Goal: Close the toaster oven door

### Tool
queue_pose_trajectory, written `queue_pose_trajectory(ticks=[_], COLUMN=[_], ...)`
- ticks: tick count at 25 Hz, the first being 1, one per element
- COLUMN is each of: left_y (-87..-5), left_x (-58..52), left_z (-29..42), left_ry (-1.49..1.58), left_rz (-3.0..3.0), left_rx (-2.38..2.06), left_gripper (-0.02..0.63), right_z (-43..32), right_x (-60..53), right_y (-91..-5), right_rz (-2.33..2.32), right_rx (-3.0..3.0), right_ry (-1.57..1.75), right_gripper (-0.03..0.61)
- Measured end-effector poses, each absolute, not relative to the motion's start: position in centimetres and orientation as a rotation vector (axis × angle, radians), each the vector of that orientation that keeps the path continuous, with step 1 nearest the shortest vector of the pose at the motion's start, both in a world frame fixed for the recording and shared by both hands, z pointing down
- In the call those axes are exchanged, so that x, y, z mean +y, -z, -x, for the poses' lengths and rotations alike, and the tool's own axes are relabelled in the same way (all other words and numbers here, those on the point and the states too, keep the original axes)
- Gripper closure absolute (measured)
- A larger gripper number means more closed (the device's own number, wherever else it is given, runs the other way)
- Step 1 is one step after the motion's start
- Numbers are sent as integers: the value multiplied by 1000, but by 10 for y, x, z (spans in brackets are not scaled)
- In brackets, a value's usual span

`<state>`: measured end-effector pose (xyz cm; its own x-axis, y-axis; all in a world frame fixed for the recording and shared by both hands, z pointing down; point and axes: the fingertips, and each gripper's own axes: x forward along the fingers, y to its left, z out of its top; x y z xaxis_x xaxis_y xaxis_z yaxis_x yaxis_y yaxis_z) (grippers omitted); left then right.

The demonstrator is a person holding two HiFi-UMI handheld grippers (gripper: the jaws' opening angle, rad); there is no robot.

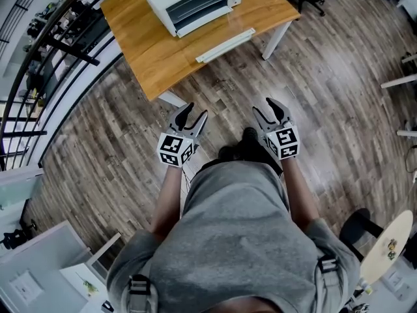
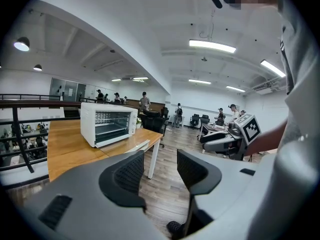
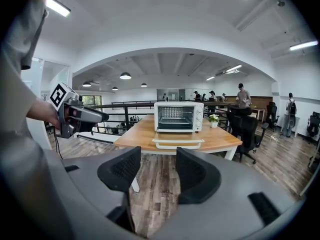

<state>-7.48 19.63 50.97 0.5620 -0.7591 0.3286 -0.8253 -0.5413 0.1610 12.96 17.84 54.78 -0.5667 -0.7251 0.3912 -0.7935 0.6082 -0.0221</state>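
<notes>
Both hand-held grippers are held out in front of the person's body, side by side and apart from each other, pointing forward and a little downward over the wood-plank floor (image 1: pixel 313 90).

The left gripper (image 1: pixel 195 111) has its jaws spread wide. Its own view shows the two dark ribbed pads (image 2: pixel 129 174) standing well apart, with only floor showing in the gap between them. It holds nothing and touches nothing.

The right gripper (image 1: pixel 264 107) is likewise open. In its own view the pads (image 3: pixel 192 173) stand well apart, and again only floor planks show between them. It grips nothing and touches nothing.

The toaster oven (image 1: pixel 192 2) stands on a wooden table (image 1: pixel 156 57) ahead of both grippers, well apart from them, with a stretch of bare floor in between. From the left gripper it lies ahead and off to the left of the jaws (image 2: pixel 107 124). From the right gripper it sits almost straight ahead, above the gap between the jaws (image 3: pixel 178 116).

The oven door (image 3: pixel 177 143) is open, folded down flat toward the grippers, with its long handle at the near edge close to the table edge. Neither gripper is near the door.
</notes>
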Motion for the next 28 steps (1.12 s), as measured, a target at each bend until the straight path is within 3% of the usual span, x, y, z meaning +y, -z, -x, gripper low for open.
queue_pose_trajectory(ticks=[28], left_y=[-499], left_x=[126], left_z=[4], left_ry=[-318], left_rz=[-2362], left_rx=[-1498], left_gripper=[396], right_z=[-195], right_x=[74], right_y=[-548], right_rz=[-1006], right_rx=[-2572], right_ry=[-283], right_gripper=[374])
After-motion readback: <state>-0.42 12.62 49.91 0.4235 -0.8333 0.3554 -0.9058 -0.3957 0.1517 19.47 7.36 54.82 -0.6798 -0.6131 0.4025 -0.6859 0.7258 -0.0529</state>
